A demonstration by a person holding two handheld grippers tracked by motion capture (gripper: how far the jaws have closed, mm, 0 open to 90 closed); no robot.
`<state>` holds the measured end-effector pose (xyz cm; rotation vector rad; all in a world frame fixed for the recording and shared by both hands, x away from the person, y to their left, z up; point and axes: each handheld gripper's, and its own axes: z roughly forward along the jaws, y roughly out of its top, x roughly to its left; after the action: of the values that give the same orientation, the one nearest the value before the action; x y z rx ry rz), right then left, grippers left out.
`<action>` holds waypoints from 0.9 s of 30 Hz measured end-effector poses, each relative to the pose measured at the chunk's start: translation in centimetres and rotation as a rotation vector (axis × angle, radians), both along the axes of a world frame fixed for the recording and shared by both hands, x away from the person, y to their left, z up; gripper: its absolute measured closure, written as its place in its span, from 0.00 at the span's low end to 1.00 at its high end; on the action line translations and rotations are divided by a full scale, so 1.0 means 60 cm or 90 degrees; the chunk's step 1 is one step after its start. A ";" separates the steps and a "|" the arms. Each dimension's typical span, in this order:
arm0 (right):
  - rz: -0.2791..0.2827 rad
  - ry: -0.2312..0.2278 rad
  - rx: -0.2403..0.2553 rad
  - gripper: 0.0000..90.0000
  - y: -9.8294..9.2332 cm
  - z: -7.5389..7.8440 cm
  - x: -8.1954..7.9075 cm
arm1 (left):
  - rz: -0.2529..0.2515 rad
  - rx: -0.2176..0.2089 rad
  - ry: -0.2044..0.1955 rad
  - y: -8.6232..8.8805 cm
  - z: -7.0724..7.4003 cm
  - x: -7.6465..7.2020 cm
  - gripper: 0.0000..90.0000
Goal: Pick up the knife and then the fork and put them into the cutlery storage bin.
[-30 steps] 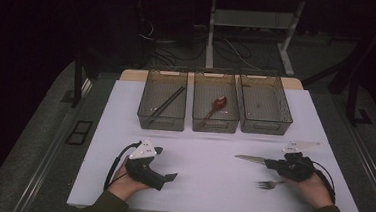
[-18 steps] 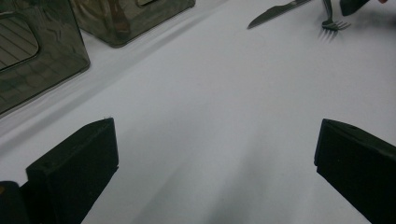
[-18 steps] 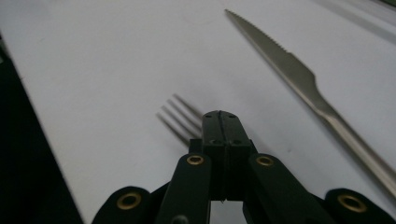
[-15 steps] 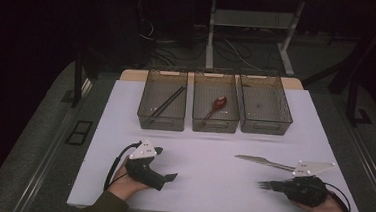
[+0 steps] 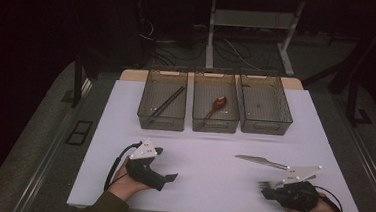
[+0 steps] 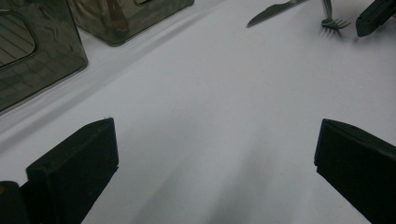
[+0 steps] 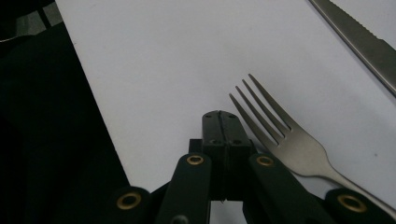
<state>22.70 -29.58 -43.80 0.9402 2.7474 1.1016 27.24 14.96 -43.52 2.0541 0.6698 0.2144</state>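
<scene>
My right gripper (image 5: 266, 192) lies low near the table's front right, pointing left, jaws shut with nothing between them. A steel fork (image 5: 266, 184) lies on the white table top right beside its tips; in the right gripper view the fork (image 7: 285, 140) is just right of the closed jaws, outside them. A steel knife (image 5: 261, 162) lies a little farther back, and its blade (image 7: 359, 37) crosses the top right corner. My left gripper (image 5: 170, 177) rests at the front left, jaws wide open over bare table (image 6: 215, 154).
Three clear bins stand in a row at the back: the left bin (image 5: 161, 122) holds black chopsticks (image 5: 166, 104), the middle bin (image 5: 214, 126) a red spoon (image 5: 217, 104), and the right bin (image 5: 265, 127) looks empty. The table's near edge is close behind both hands.
My right hand has moved from beside the knife toward the table's near edge and now points left next to the fork. The fork, the knife and the left gripper have not moved.
</scene>
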 end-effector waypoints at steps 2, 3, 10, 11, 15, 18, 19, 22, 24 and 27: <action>0.000 -0.001 -0.003 1.00 0.003 -0.002 0.004 | 0.000 0.001 0.000 -0.001 0.000 0.000 0.00; 0.002 -0.003 -0.004 1.00 0.005 -0.003 0.007 | -0.001 0.001 0.000 -0.001 0.000 0.000 0.00; -0.003 -0.007 -0.011 1.00 0.016 -0.004 0.027 | 0.001 0.000 0.001 -0.001 0.001 0.000 0.00; -0.002 -0.008 -0.012 1.00 0.017 -0.005 0.031 | 0.001 0.000 0.000 -0.001 0.000 0.000 0.00; -0.008 -0.011 -0.022 1.00 0.025 -0.008 0.054 | 0.001 -0.001 0.000 -0.001 0.001 0.000 0.00; -0.016 -0.013 -0.024 1.00 0.029 -0.009 0.074 | 0.001 -0.002 -0.001 -0.001 0.000 0.000 0.00; -0.020 -0.012 -0.024 1.00 0.029 -0.010 0.080 | 0.002 -0.002 0.000 -0.001 0.000 0.000 0.00; -0.032 -0.013 -0.024 1.00 0.029 -0.011 0.099 | 0.001 -0.004 0.000 -0.001 0.000 0.001 0.00; -0.038 -0.014 -0.025 1.00 0.028 -0.011 0.109 | 0.002 -0.005 0.000 -0.001 0.000 0.001 0.00; -0.042 -0.013 -0.020 1.00 0.027 -0.010 0.120 | 0.002 -0.006 0.001 -0.001 0.000 0.001 0.00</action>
<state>29.91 -27.98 -44.42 1.0022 2.6876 1.0486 27.28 14.91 -43.54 2.0456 0.6734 0.2105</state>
